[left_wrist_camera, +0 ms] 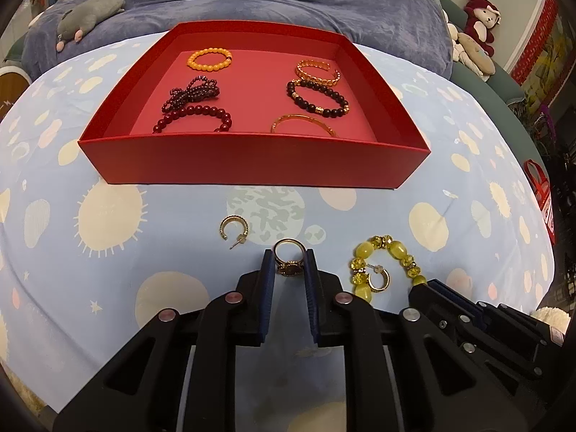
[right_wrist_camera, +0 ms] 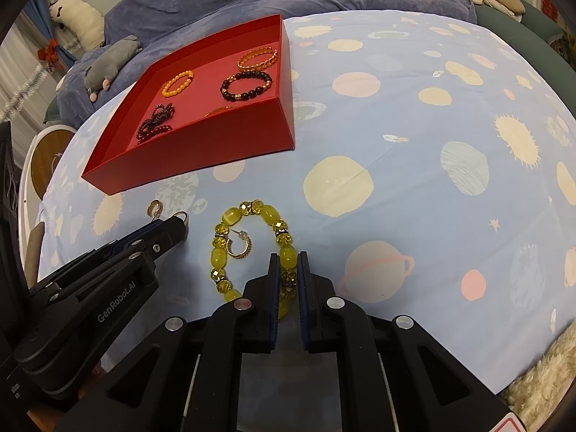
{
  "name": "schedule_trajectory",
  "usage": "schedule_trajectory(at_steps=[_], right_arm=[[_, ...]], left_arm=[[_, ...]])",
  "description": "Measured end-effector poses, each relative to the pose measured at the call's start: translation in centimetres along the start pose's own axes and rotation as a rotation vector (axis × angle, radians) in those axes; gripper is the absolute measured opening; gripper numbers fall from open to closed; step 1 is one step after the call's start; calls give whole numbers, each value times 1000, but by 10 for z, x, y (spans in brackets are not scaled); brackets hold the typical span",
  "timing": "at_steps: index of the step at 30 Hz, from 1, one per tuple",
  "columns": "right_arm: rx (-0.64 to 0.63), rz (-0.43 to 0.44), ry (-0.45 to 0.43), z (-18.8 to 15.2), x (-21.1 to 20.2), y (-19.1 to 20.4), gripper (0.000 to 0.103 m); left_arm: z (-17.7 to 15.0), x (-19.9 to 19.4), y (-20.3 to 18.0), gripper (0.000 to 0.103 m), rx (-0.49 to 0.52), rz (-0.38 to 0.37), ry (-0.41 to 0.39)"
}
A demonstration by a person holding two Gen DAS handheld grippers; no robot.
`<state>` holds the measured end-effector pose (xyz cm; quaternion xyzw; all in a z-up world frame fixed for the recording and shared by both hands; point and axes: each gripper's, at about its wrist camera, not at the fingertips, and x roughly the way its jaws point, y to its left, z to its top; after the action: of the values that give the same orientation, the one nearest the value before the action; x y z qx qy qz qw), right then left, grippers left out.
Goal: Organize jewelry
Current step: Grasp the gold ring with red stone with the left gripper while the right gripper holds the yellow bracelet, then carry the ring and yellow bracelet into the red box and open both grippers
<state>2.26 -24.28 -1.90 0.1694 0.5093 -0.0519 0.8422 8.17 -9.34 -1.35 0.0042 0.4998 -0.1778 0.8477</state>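
Both fingers grip: left gripper (left_wrist_camera: 288, 264) a ring (left_wrist_camera: 288, 258), right gripper (right_wrist_camera: 288, 270) the yellow bracelet (right_wrist_camera: 252, 248) encircling an earring (right_wrist_camera: 240, 246).

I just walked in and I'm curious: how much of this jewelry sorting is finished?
Most of it, it seems. Six bracelets already lie in the red box. The left gripper has its fingers around a gold ring, and the right gripper is closed on the yellow bracelet; both pieces look still on the cloth. Two gold earrings are left: one near the box, one inside the bracelet's loop.
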Motion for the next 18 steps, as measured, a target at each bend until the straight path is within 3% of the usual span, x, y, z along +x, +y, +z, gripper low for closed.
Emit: schedule_trajectory(at_steps=[18], right_arm=[[-68,105,-98,13,-52,49,9]], left_arm=[[-14,-47,35,14,-44,22,-34]])
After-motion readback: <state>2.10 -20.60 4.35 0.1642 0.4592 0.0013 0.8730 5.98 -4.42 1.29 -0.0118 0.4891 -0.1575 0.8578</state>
